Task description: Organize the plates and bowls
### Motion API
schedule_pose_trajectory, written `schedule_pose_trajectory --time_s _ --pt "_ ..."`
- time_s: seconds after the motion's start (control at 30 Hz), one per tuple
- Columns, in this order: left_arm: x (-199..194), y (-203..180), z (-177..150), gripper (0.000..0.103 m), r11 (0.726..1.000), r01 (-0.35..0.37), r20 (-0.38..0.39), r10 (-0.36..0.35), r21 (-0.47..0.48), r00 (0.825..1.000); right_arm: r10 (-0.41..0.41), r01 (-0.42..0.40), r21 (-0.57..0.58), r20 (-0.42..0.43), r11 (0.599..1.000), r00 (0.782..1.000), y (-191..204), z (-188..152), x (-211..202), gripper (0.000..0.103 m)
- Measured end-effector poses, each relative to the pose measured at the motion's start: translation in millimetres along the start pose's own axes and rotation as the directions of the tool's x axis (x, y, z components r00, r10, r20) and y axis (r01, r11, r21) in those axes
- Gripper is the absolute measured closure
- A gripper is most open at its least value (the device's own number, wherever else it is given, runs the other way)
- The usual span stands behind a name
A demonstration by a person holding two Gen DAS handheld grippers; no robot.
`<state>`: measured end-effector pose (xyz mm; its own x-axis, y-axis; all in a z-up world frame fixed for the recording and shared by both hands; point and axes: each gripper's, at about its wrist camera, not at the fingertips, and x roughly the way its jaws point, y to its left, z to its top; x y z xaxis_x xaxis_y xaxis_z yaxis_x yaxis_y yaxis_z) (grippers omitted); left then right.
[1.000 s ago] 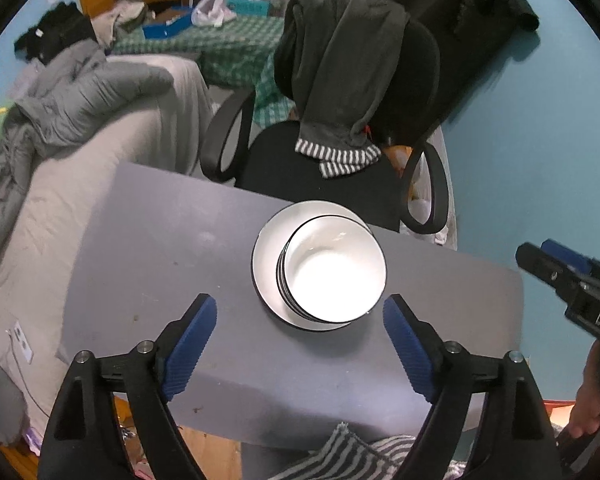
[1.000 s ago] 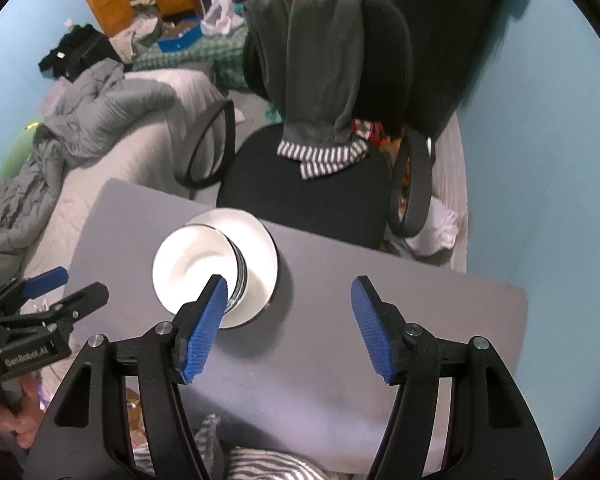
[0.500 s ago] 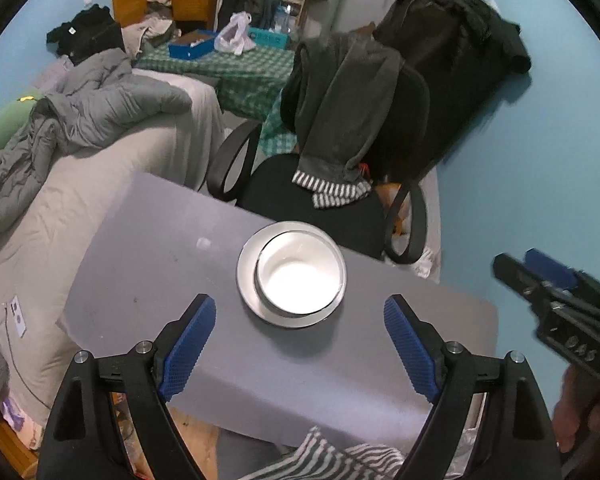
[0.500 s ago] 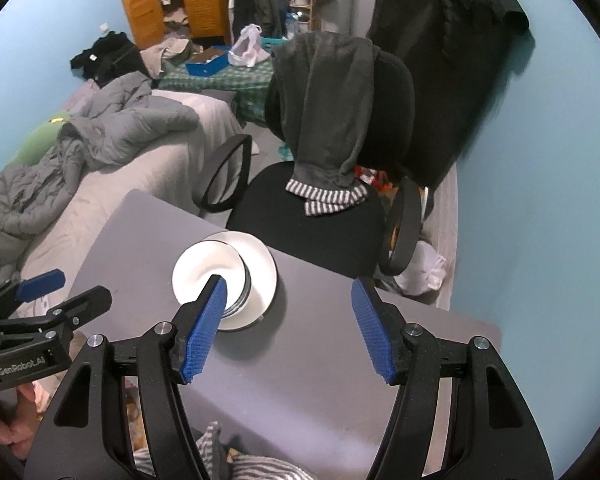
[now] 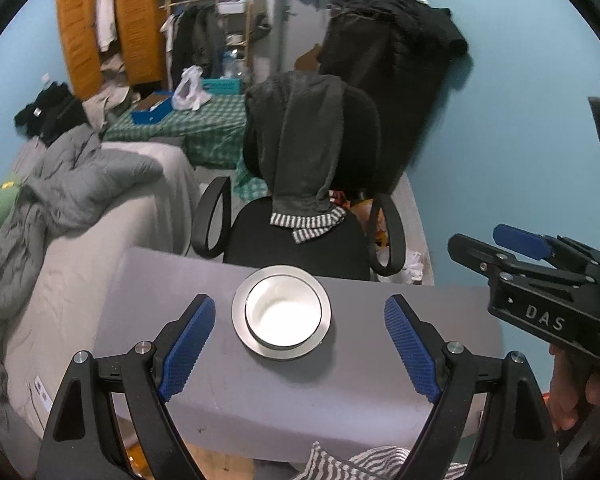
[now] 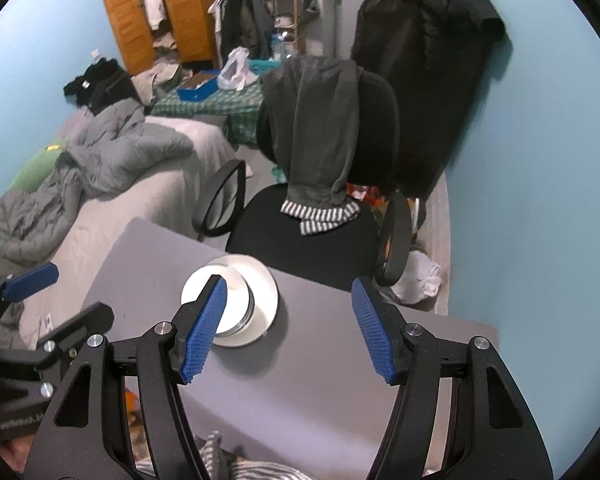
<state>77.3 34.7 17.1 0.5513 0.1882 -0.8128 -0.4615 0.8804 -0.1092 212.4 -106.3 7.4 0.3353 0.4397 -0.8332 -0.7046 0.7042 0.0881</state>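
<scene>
Now both grippers point(image 5: 299, 350) higher, bowls point(image 5: 283, 312) farther.

A bowl point(image 5: 283, 312) is set in a plate point(image 5: 241, 326) on the table point(image 5: 148, 280), near its far edge. Behind the table a chair point(image 5: 300, 240) is placed, with a bed point(image 5: 100, 220) to its left.

Two black handheld grippers with blue ribbed pads

The left gripper point(image 5: 300, 344) and right gripper point(image 6: 288, 328) have black triangular-cutout arms, silver screws and blue textured pads point(image 5: 186, 346); white letters "DAS" mark the right one at 3 o'clock.
</scene>
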Motion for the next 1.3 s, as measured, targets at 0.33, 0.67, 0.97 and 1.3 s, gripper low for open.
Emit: schedule_pose_trajectory --time_s 0.33,0.67,0.97,1.3 --pt "-7 7 6 0.008 0.996 0.007 0.036 -0.010 0.084 0.999 -0.043 0.042 0.062 0.007 0.997 0.999 12 1 -4 0.039" --pt "-9 21 13 0.008 0.993 0.008 0.058 -0.015 0.115 0.998 -0.074 0.075 0.095 -0.007 0.993 0.997 24 0 -4 0.039" --pt "-1 29 18 0.008 0.993 0.025 0.019 -0.027 0.111 0.999 -0.087 0.089 0.099 -0.017 0.991 0.996 27 2 -1 0.039" --pt "0 39 16 0.008 0.996 0.023 0.009 -0.024 0.082 1.000 -0.099 0.101 0.088 -0.032 0.991 0.995 32 -1 4 0.039"
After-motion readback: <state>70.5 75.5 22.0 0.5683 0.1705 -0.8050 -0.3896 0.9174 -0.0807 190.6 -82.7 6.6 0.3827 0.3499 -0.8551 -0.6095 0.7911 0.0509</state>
